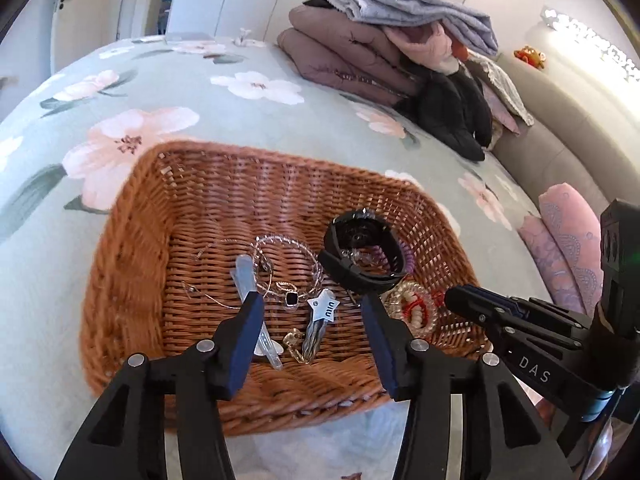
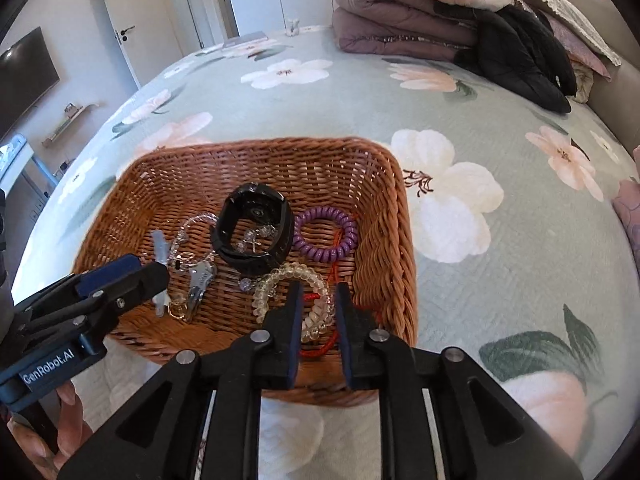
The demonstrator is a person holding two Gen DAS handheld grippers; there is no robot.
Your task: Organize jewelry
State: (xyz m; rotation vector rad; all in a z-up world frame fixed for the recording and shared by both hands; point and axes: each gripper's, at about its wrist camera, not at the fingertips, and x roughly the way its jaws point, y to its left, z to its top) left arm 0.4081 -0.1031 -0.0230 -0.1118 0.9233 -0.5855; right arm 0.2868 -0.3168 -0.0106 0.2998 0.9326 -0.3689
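A brown wicker basket (image 1: pixel 120 280) (image 2: pixel 384 264) sits on the floral bed cover. In it lie a black watch (image 1: pixel 340 268) (image 2: pixel 256 204), a purple coil tie (image 2: pixel 320 212), a clear coil tie (image 2: pixel 280 276), a red cord (image 2: pixel 320 350), a star-headed key (image 1: pixel 322 306) (image 2: pixel 200 280), a black-stone ring (image 1: pixel 291 299), a pale hair clip (image 1: pixel 246 272) and a thin silver bangle (image 1: pixel 288 240). My left gripper (image 1: pixel 311 298) hangs open over the key and ring. My right gripper (image 2: pixel 319 286) stands narrowly open, with the clear coil and red cord showing in the gap below it.
Folded quilts and dark clothing (image 1: pixel 380 52) (image 2: pixel 440 20) are piled at the far side of the bed. A pink patterned pillow (image 1: pixel 560 240) lies right of the basket. A person's hand (image 2: pixel 68 424) holds the left gripper's handle. A grey padded headboard (image 1: pixel 560 140) runs along the right.
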